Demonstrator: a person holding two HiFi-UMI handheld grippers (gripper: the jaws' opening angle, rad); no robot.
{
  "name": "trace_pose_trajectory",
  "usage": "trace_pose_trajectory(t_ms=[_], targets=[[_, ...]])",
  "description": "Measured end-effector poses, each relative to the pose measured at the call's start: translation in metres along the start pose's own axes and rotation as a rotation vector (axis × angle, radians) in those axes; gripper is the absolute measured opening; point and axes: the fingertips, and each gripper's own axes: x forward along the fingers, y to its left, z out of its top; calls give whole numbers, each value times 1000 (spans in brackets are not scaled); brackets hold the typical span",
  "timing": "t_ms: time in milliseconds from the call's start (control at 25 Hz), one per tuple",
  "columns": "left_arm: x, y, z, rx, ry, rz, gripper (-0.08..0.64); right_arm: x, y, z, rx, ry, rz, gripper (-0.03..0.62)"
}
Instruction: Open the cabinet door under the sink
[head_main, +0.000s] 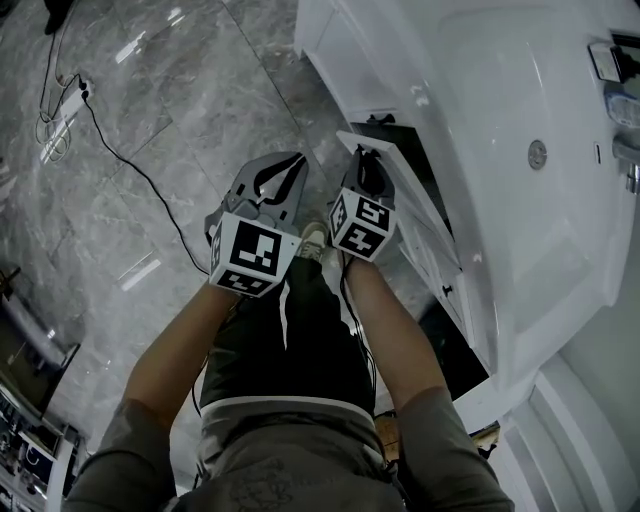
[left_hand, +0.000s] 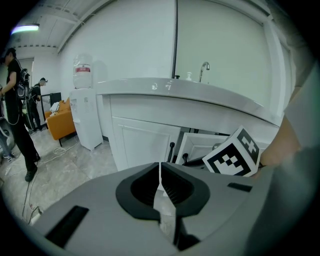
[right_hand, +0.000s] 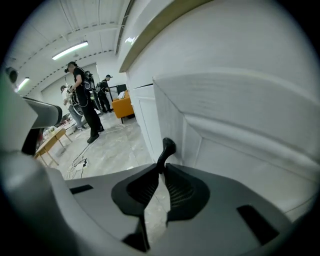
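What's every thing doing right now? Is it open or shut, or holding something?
Left gripper: shut, holding nothing.
Right gripper: shut on the black door handle.
Cabinet door under the sink: partly open, dark inside showing behind it.
Neighbouring door: closed flat against the cabinet.

The white panelled cabinet door (right_hand: 240, 130) (black handle (right_hand: 166, 150) at its edge) stands swung partly open.
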Motion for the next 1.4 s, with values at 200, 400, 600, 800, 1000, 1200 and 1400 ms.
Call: trace_pose_trajectory(t_ms=[200, 400, 600, 800, 1000, 1200, 1400], targets=[[-10, -14, -22, -38, 28, 4, 26, -14, 13, -17, -48, 28, 36, 52], [-26, -33, -51, -176, 58, 10, 26, -26, 24, -28, -101, 33, 63, 52], [-40, -52, -86, -218, 114, 28, 26, -44, 39, -47, -141, 52, 93, 52], [-49, -64, -111, -220, 156, 28, 26, -70, 52, -76, -189, 84, 130, 52], [-64, -75, -137, -270, 192, 39, 26, -106, 63, -113, -242, 112, 180, 52], [-74, -108, -168, -281, 249, -1, 26, -143, 61, -151, -317, 157, 226, 54], [-81, -142, -193, -299, 308, -54, 26, -169, 53, -178, -371, 195, 254, 54]])
